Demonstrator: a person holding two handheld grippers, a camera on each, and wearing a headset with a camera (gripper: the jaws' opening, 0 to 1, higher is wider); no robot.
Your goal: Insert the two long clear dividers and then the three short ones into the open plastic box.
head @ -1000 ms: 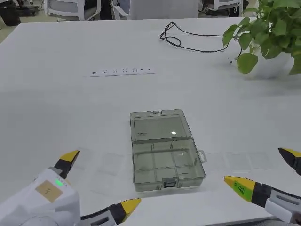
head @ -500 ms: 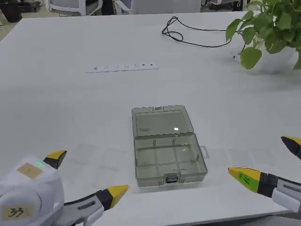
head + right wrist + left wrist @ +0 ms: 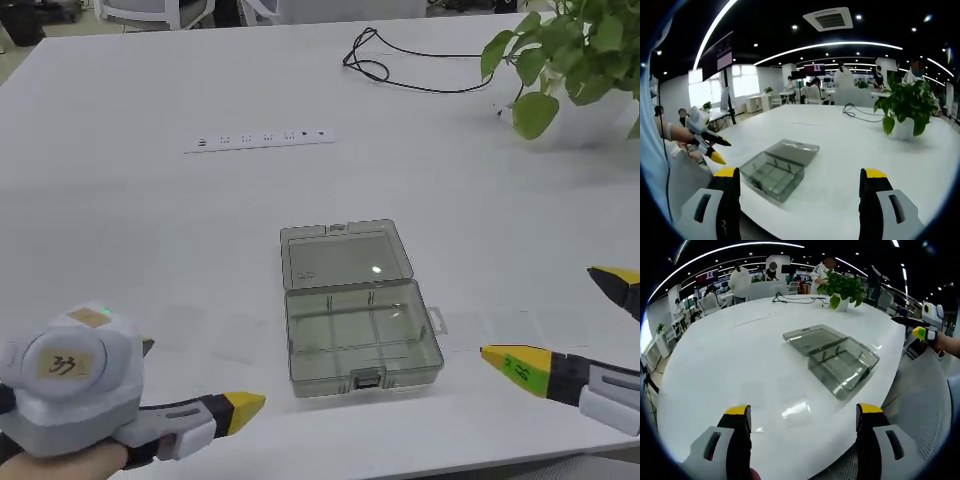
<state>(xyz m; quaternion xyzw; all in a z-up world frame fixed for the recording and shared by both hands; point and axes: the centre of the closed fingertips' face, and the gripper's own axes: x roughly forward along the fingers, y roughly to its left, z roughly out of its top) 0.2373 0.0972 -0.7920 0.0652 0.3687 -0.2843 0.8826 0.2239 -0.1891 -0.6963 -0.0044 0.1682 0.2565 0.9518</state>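
The smoky clear plastic box [image 3: 362, 340] lies open at the table's middle front, its lid [image 3: 345, 255] folded flat behind it; thin lines cross its inside. Faint clear dividers lie flat on the table to its left [image 3: 238, 338] and right [image 3: 505, 325]. My left gripper [image 3: 195, 378] hovers open at the lower left, above the left dividers; one divider [image 3: 795, 409] lies just beyond its fingertips. At the lower right my right gripper [image 3: 560, 320] is open beside the right dividers. The box [image 3: 772, 175] lies ahead of it, a little to the left. Both grippers hold nothing.
A white power strip [image 3: 258, 140] lies behind the box. A black cable [image 3: 400, 70] and a potted plant [image 3: 570, 60] occupy the back right. The table's front edge runs just under both grippers. People and chairs are far behind the table.
The head camera has dipped slightly. My left gripper has drawn back toward the lower left and rolled, so its body hides its far fingertip. The right gripper has hardly moved.
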